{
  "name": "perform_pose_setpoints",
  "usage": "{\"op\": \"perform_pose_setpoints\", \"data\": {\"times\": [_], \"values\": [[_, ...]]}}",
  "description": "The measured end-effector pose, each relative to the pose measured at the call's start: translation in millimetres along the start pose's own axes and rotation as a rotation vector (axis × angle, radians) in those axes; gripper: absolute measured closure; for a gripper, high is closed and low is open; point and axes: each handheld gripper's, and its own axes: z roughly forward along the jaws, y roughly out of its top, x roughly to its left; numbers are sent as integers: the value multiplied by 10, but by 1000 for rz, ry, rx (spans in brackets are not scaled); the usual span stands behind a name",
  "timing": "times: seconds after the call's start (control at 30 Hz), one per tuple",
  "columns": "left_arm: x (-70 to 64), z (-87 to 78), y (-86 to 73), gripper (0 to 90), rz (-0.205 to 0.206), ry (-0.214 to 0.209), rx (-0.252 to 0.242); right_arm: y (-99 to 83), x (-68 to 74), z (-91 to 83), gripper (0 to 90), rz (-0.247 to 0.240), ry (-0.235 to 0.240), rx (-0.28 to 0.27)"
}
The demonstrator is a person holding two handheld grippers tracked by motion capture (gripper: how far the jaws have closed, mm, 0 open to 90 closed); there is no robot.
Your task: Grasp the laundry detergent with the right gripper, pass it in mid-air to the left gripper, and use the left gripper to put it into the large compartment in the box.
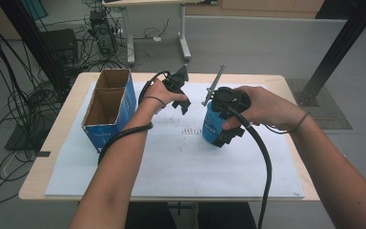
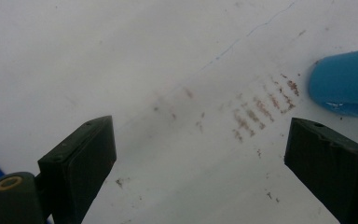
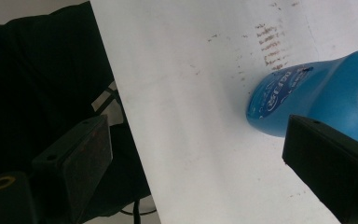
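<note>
Blue bottle stood upright mid-counter toward the right edge, right gripper just beside it with fingers spread wide, left gripper nearby, fingers parted, holding nothing

Grey floor; black cable tangle at 10 o'clock; white desk legs at 12; black post at 2.

High view: above near edge, facing forward and down over table. Gripper views: close, facing down onto white sheet. All share blue bottle and brown marks.
</note>
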Motion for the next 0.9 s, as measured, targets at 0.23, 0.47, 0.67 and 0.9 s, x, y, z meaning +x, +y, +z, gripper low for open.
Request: {"op": "perform_pose_setpoints", "data": {"times": [0.23,0.47,0.67,0.9], "values": [[16,4,-27,93,-15,1,0,1,-6,-9,80,3,-1,-2],[13,8,-34,93,-11,3,0,-38,-11,-9,80,12,0,-8],[-5,0,-65,93,-22,1,-1,-143,-24,-5,77,31,3,-20],[8,-38,-120,93,-35,5,-10,-244,-67,25,72,51,-11,-32]]}}
